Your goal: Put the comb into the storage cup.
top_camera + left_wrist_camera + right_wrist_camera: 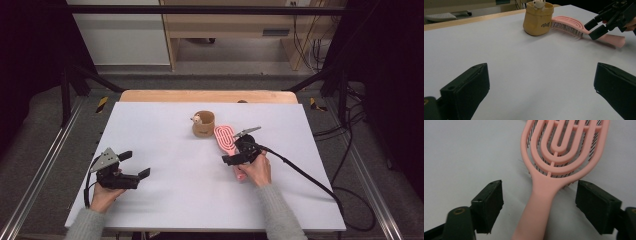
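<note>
Now the right gripper point(235, 156) sits low over the pink hairbrush point(226, 138), its two black jaws standing apart on either side of the brush's neck, where the handle meets the slotted head. In the right gripper view the jaws flank the hairbrush point(544, 195) with a clear gap on each side, so the pads do not press it. The brush lies flat on the white table point(165, 210), bristles down, handle toward the person, head pointing toward the far edge.

Just beyond the head stands a tan cup point(204, 125) with a small figure at its rim; from the left gripper view the cup point(537, 21) sits just beside the brush head, leaving little room there. To the right of the brush the table is bare out to its right edge.

Well apart, near the front left corner, the left gripper point(134, 166) rests with jaws wide open on nothing, broad white surface ahead of it.
</note>
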Demonstrator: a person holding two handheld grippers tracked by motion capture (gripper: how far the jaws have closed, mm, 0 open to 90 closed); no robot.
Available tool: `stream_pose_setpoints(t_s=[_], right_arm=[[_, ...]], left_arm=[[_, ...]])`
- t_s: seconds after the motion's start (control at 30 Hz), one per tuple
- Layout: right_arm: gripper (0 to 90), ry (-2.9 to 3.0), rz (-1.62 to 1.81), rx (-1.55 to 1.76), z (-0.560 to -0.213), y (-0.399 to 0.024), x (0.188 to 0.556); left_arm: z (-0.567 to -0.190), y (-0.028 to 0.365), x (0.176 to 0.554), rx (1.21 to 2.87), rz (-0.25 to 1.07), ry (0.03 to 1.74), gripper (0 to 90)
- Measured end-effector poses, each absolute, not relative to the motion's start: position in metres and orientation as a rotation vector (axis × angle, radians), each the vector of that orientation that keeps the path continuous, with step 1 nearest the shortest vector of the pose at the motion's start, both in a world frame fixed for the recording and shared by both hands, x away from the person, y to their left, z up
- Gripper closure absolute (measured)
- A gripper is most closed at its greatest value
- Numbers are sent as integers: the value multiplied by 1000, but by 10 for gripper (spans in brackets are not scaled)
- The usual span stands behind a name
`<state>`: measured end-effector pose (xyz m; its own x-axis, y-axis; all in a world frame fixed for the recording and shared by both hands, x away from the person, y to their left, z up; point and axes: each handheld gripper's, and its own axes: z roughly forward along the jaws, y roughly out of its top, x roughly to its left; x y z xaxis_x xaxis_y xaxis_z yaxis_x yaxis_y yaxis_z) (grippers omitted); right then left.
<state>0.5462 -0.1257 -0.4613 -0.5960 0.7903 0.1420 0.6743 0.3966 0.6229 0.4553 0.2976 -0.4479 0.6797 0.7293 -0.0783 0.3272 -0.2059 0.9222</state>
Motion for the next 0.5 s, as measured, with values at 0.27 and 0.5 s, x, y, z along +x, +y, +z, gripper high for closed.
stream_pose_setpoints(t_s=[0.27,0.5], right_arm=[[357,2476,932,1340,-465,-122,549],[467,2442,900,1399,-465,-123,551]], left_arm=[[-448,298,455,1800,461,841,0],[-448,297,455,1802,461,841,0]])
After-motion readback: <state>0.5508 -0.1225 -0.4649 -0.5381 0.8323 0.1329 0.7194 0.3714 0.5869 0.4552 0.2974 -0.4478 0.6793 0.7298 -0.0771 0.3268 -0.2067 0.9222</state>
